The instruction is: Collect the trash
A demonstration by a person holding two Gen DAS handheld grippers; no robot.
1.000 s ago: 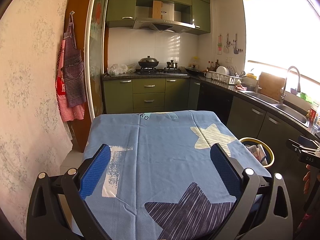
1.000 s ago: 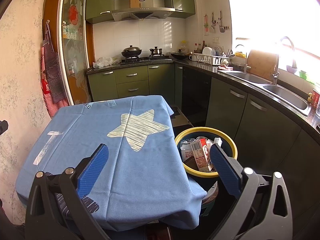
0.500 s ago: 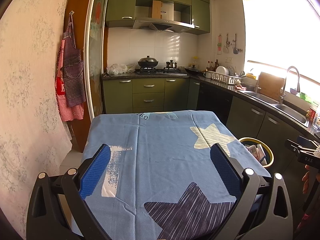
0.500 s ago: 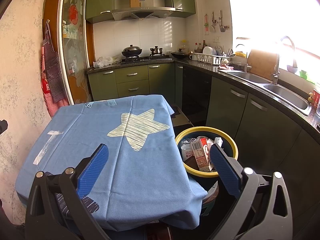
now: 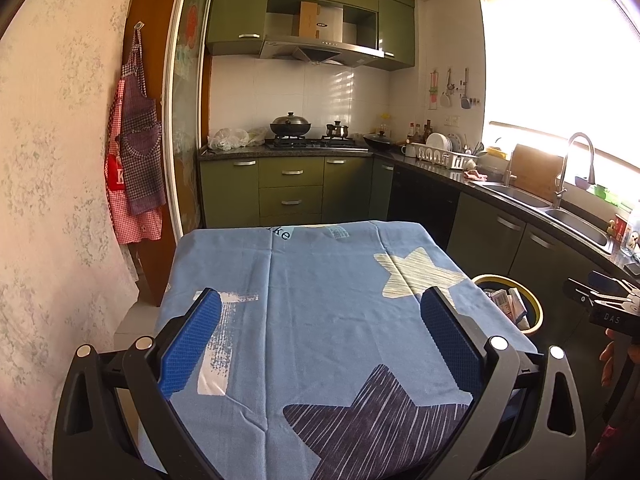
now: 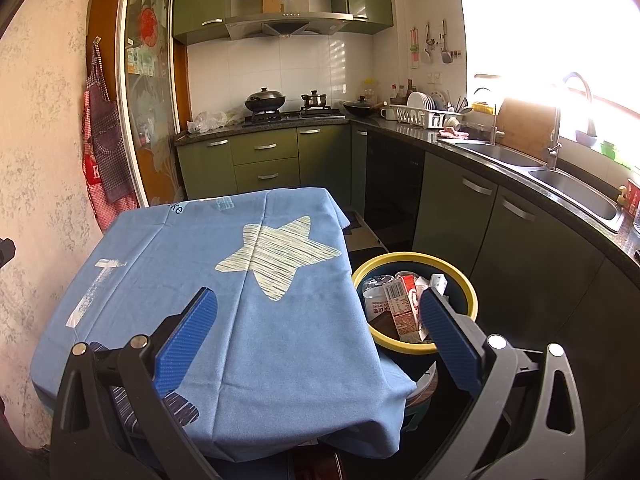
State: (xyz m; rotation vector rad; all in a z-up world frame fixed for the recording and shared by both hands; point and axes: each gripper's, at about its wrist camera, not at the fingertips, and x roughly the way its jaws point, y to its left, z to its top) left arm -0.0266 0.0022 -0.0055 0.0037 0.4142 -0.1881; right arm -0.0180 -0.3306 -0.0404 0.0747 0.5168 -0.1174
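A dark bin with a yellow rim (image 6: 460,280) stands on the floor right of the table; it also shows in the left wrist view (image 5: 536,308). It holds a carton (image 6: 402,308), a plastic bottle (image 6: 374,300) and other trash. The table wears a blue star-print cloth (image 5: 320,300) (image 6: 240,300) with nothing on it. My left gripper (image 5: 320,336) is open and empty above the table's near half. My right gripper (image 6: 320,332) is open and empty above the table's right edge, beside the bin.
Green kitchen cabinets (image 5: 292,188) with a stove and wok (image 5: 290,126) line the back wall. A counter with a dish rack (image 5: 444,156) and sink (image 5: 560,216) runs along the right. Aprons (image 5: 136,152) hang on the left wall.
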